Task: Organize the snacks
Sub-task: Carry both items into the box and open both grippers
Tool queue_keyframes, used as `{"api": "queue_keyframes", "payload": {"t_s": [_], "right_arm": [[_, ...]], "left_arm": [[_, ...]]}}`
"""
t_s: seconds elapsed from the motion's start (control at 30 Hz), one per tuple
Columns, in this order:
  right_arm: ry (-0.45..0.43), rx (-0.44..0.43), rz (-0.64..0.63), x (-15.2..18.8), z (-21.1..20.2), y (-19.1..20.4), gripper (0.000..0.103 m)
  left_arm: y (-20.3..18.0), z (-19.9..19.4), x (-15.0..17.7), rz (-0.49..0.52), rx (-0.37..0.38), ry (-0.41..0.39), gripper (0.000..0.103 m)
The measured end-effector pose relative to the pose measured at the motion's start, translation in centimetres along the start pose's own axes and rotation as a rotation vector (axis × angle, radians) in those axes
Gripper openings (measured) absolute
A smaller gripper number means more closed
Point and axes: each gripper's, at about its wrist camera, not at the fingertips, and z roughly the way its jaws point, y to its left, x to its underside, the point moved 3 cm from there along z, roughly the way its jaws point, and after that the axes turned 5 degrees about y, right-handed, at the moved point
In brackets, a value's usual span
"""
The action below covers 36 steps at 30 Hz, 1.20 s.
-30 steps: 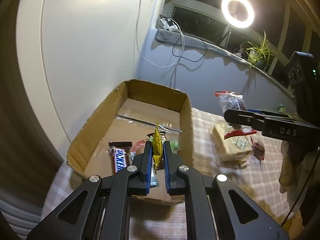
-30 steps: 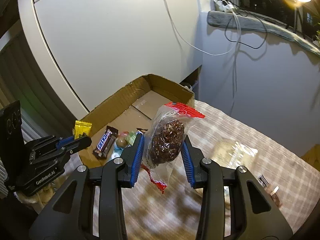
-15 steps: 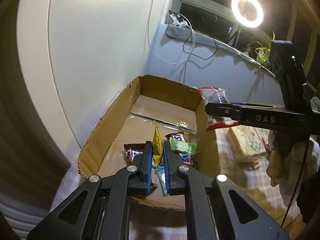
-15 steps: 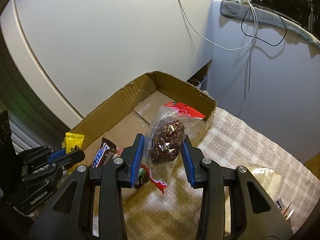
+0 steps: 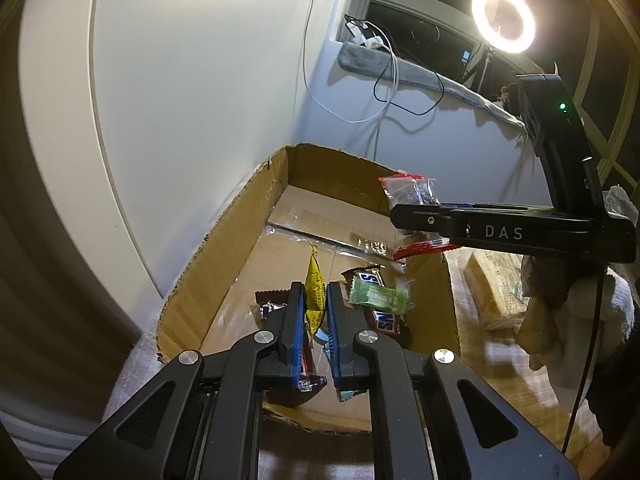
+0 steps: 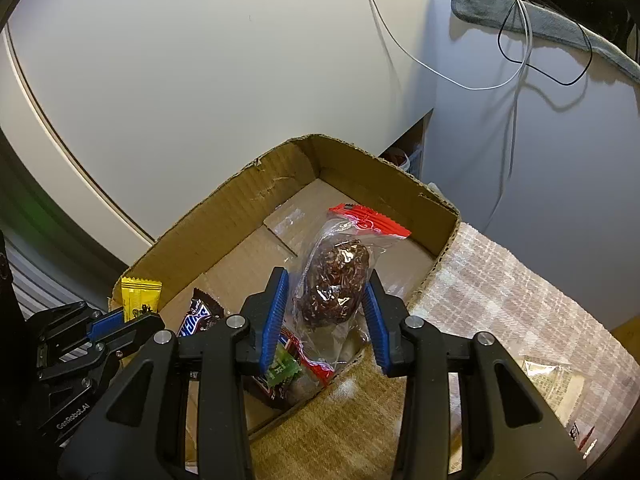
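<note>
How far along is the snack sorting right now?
Partly done. The cardboard box already holds a Snickers bar and a green candy. In hand: the left gripper clamps a yellow packet, the right gripper a clear bagged brown snack, both over the box. Left: a wrapped snack on the tablecloth.

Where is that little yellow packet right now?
The yellow packet is pinched upright in the left hand-held gripper, above the near end of the cardboard box, over the Snickers bars and green candy.
</note>
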Motion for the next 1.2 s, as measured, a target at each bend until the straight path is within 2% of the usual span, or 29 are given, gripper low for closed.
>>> {"api": "queue_keyframes", "payload": {"t_s": [0.13,0.27,0.3,0.33,0.4,0.43,0.53,0.63,1.2], "right_arm": [[0.002,0.001,-0.004,0.0,0.2,0.1,0.04],[0.001,-0.001,-0.012,0.0,0.2,0.4,0.043],[-0.004,0.004,-0.014,-0.1,0.2,0.4,0.049],[-0.01,0.008,-0.015,-0.1,0.1,0.5,0.061],[-0.032,0.014,-0.016,-0.2,-0.3,0.6,0.077],[-0.046,0.015,-0.016,-0.2,-0.6,0.7,0.082],[-0.057,0.013,-0.019,-0.3,-1.1,0.8,0.085],[-0.057,0.02,-0.025,-0.2,-1.5,1.0,0.086],[-0.108,0.032,0.011,1.4,-6.3,-0.1,0.087]], "left_arm": [[0.0,0.0,0.0,-0.005,-0.002,0.001,0.011],[0.0,0.0,0.0,-0.005,-0.003,-0.001,0.02],[0.0,-0.1,0.0,-0.007,-0.004,-0.003,0.026],[0.0,-0.1,0.0,-0.009,-0.003,-0.004,0.03],[0.0,-0.2,-0.1,-0.012,-0.008,-0.01,0.052],[0.0,-0.3,-0.1,-0.013,-0.009,-0.014,0.055],[-0.1,-0.4,-0.2,-0.01,-0.011,-0.019,0.056],[-0.3,-0.6,-0.3,-0.007,-0.011,-0.022,0.061],[-2.6,-2.6,0.1,0.027,0.016,-0.055,0.061]]}}
